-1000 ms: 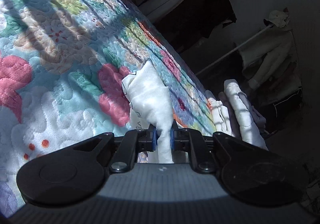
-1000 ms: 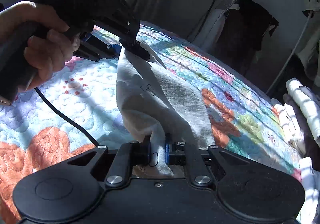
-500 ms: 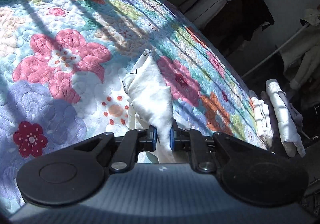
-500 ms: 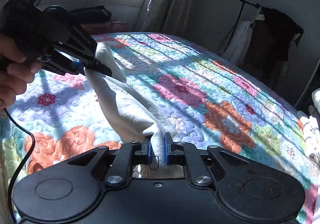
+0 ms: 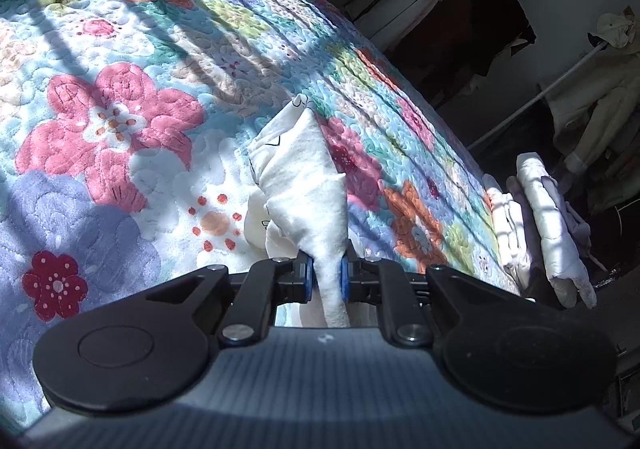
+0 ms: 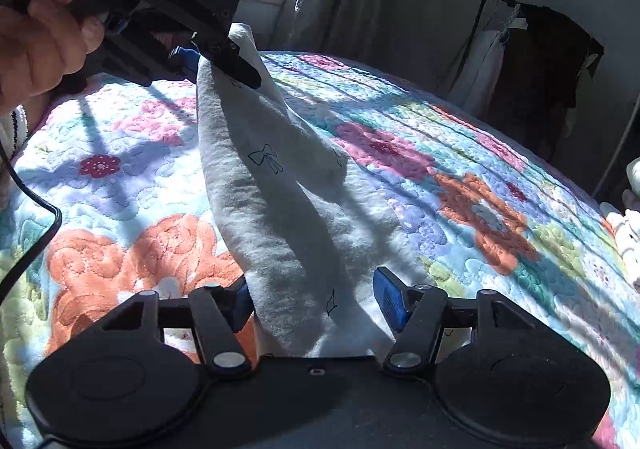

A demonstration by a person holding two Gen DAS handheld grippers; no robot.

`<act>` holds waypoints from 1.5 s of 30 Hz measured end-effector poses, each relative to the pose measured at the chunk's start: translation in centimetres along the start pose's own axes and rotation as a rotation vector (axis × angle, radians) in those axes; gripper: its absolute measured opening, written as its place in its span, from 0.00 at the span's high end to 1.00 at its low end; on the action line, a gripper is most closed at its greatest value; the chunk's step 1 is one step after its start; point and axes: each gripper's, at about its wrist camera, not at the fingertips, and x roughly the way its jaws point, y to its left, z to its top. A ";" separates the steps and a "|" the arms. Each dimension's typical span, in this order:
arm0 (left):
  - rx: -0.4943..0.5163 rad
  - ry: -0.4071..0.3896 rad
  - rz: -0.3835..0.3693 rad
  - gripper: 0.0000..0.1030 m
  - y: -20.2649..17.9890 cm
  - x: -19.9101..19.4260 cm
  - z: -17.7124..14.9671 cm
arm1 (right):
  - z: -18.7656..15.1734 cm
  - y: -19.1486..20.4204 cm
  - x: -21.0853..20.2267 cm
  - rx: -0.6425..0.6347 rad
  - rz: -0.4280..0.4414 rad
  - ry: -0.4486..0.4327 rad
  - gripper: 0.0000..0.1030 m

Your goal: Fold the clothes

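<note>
A bed with a quilted floral bedspread [image 5: 168, 97], puffy-stitched in pink, orange and blue, fills both views under barred sunlight. A clothes rack [image 6: 532, 61] stands by the far wall; folded white items [image 5: 548, 233] lie at the bed's far edge. The white fleecy garment [image 6: 296, 209], printed with small black bows, stretches between my two tools above the bedspread. My left gripper [image 5: 325, 276] is clamped on one bunched end. My right gripper [image 6: 316, 299] stands wide apart, blue pads clear, cloth lying loose between them.
</note>
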 end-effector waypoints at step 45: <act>0.253 0.131 0.325 0.32 -3.7 -5.4 -4.4 | 3.3 -4.7 -11.1 0.504 0.104 0.059 0.18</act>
